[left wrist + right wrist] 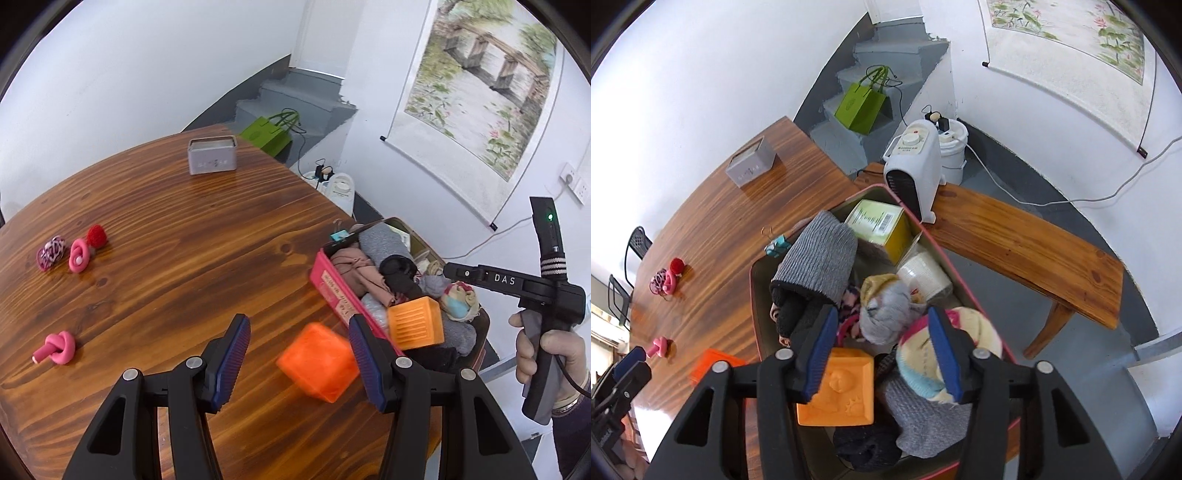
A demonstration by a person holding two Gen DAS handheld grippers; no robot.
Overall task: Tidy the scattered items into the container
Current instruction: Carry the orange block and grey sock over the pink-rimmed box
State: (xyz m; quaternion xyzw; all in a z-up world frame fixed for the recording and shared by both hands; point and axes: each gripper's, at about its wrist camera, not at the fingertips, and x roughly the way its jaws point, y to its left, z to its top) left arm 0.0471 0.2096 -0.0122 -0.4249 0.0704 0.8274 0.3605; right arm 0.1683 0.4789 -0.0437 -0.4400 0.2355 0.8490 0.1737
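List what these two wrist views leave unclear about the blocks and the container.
- Orange block, left wrist view: motion-blurred, faces unreadable; right jaw pad covers one edge.
- Container, right wrist view: floor hidden under clothes.
- Embossed block, right wrist view: left side behind a jaw pad.
- Grey tin: lettering too small.

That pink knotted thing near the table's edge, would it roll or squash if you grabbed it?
The pink knot looks soft and rubbery, so it probably gives a little. Its lumpy shape likely stops it rolling. It seems small and light, so a nudge may slide it.
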